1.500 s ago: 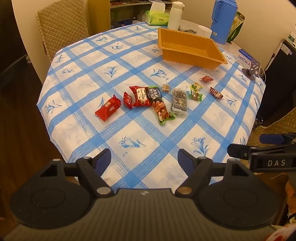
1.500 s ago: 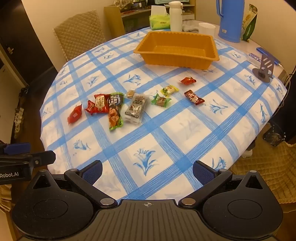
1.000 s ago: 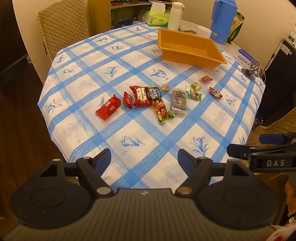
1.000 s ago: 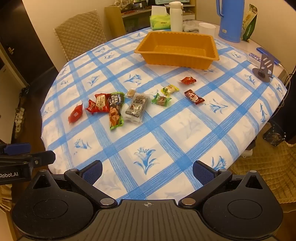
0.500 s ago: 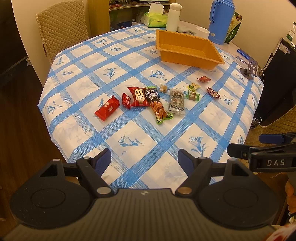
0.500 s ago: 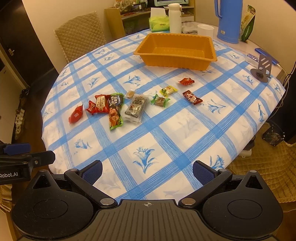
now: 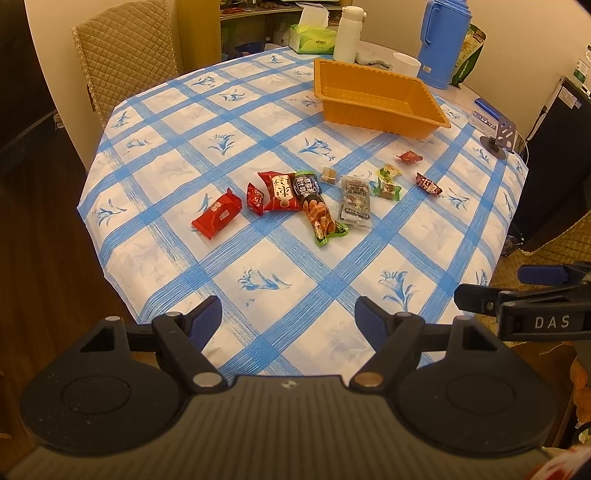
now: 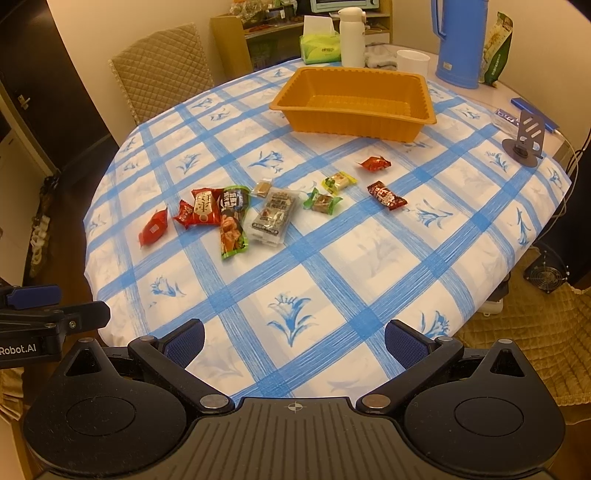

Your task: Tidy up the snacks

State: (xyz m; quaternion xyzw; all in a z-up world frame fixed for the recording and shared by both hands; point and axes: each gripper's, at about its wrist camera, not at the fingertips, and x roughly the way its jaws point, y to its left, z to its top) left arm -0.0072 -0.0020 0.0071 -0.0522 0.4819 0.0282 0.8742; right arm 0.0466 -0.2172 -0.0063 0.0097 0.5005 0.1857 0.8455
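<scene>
Several wrapped snacks lie in a loose row mid-table: a red pack point(image 7: 217, 213) at the left, a long green pack point(image 7: 318, 211), a clear pack point(image 7: 356, 198), and a dark red candy point(image 7: 428, 183) at the right. An empty orange tray point(image 7: 376, 96) stands beyond them, also in the right wrist view point(image 8: 354, 101). My left gripper point(image 7: 288, 314) is open and empty above the table's near edge. My right gripper point(image 8: 293, 338) is open and empty, well short of the snacks point(image 8: 273, 214).
A blue jug point(image 8: 456, 40), white bottle point(image 8: 351, 35), tissue box point(image 8: 319, 46), white cup point(image 8: 412, 59) and phone stand point(image 8: 526, 138) sit at the far side. A quilted chair point(image 7: 125, 55) stands at the far left. The checked tablecloth point(image 8: 295, 288) covers the table.
Both grippers have shifted slightly, so the table sits a little further away and lower in view. The snacks and tray have not moved. Both stay open.
</scene>
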